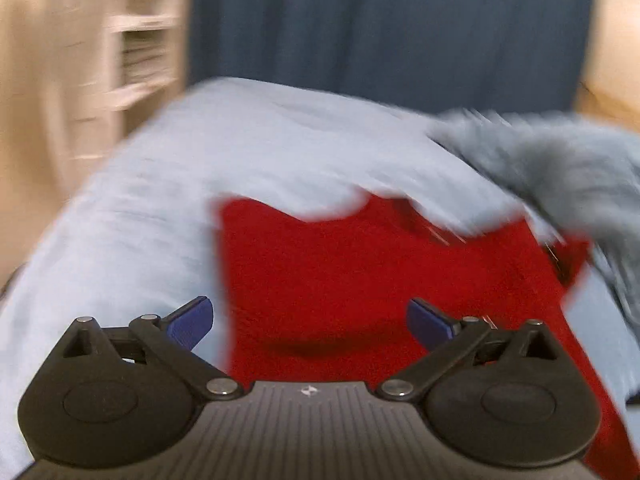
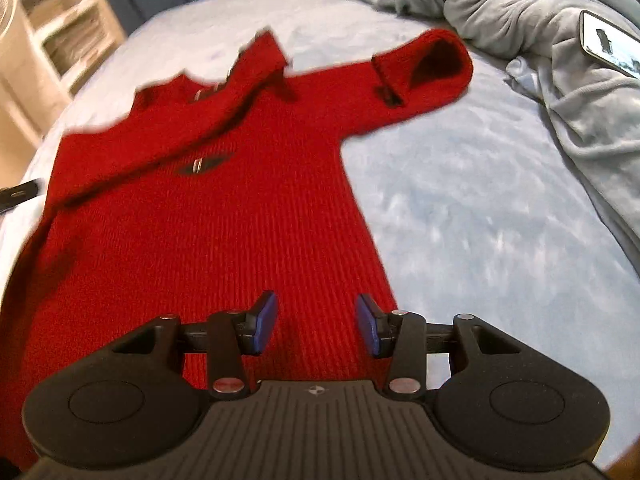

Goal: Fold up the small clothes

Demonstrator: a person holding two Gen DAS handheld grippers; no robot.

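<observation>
Red knit sweater (image 2: 208, 216) lies flat on the bed (image 2: 460, 208), one sleeve folded across its chest; left tongs (image 1: 310, 322) gape wide and right tongs (image 2: 316, 328) part-open above its hem, both empty.

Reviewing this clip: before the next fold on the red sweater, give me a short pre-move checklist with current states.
1. Left gripper open, nothing held: ok.
2. Right gripper open over the hem end: ok.
3. Red sweater body lying flat on the bed: ok.
4. One sleeve folded across the chest: ok; the other sleeve lies out to the side: not ok.
5. Phone on the grey blanket, apart from the sweater: ok.
6. Left view sharpness: not ok, blurred.
</observation>
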